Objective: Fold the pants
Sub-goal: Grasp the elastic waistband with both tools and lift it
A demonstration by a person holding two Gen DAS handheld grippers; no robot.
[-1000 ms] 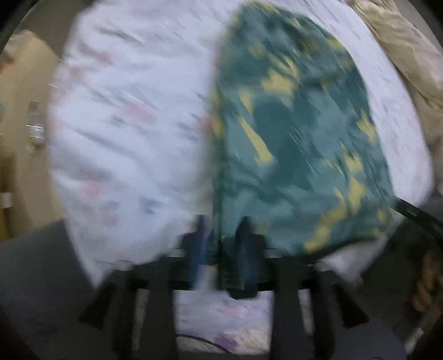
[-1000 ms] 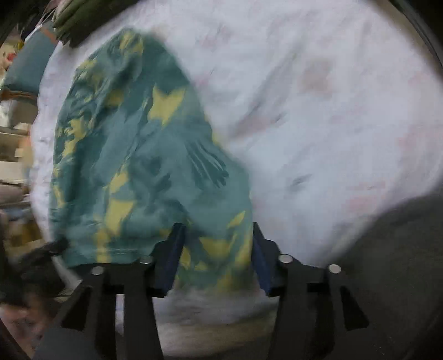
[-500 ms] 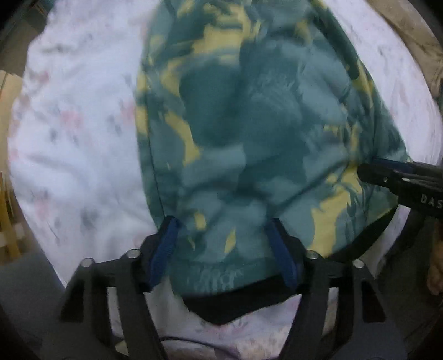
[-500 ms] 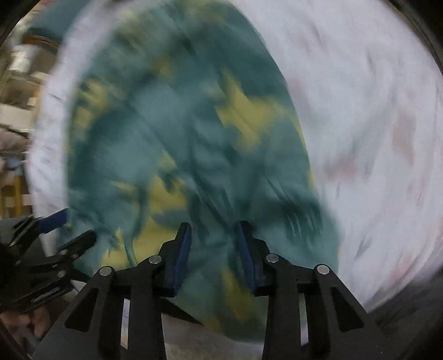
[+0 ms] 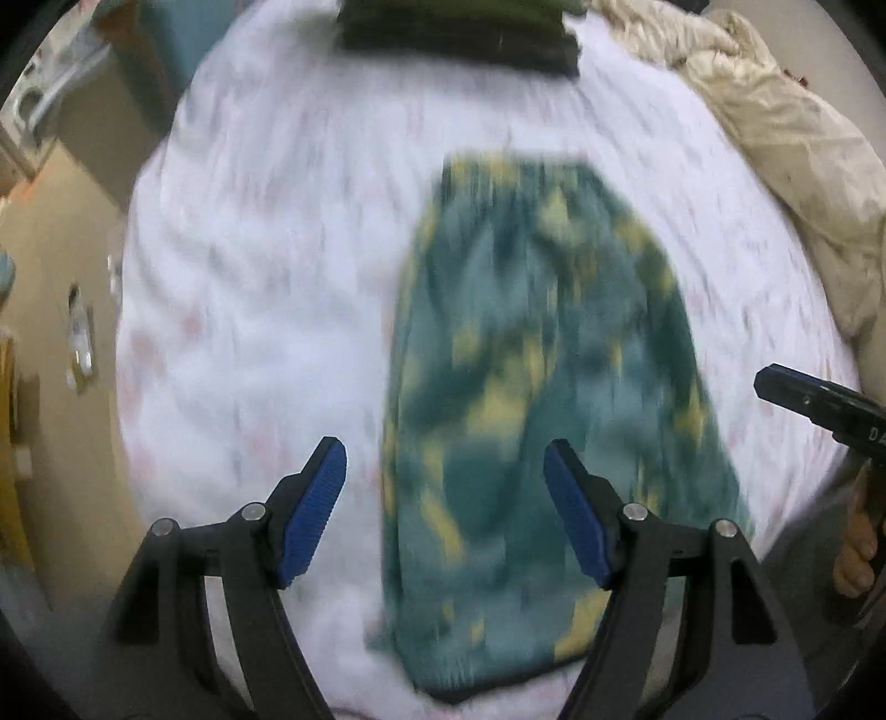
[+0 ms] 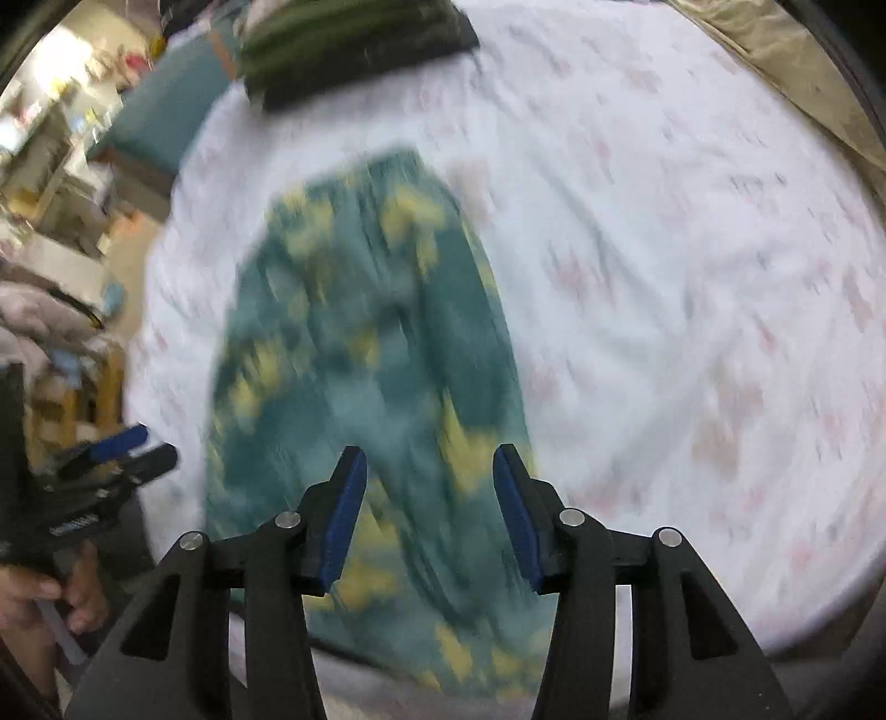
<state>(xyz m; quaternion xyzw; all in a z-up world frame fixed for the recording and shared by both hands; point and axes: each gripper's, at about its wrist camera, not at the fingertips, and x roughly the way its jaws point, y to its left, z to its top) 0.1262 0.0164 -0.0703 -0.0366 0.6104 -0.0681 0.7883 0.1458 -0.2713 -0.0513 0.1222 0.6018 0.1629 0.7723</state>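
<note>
The teal pants with yellow blotches lie folded flat in a long strip on the white bed sheet, near the front edge. They also show in the right wrist view. My left gripper is open and empty above the pants' near left edge. My right gripper is open and empty above the pants' near end. The right gripper shows at the right edge of the left wrist view; the left gripper shows at the left of the right wrist view. Both views are motion-blurred.
A dark green folded stack lies at the far end of the bed, also in the right wrist view. A cream duvet is bunched at the right. Floor and furniture lie to the left.
Both grippers have let go of the pants, opened wider and pulled back and up. The pants now lie flat on the sheet.
</note>
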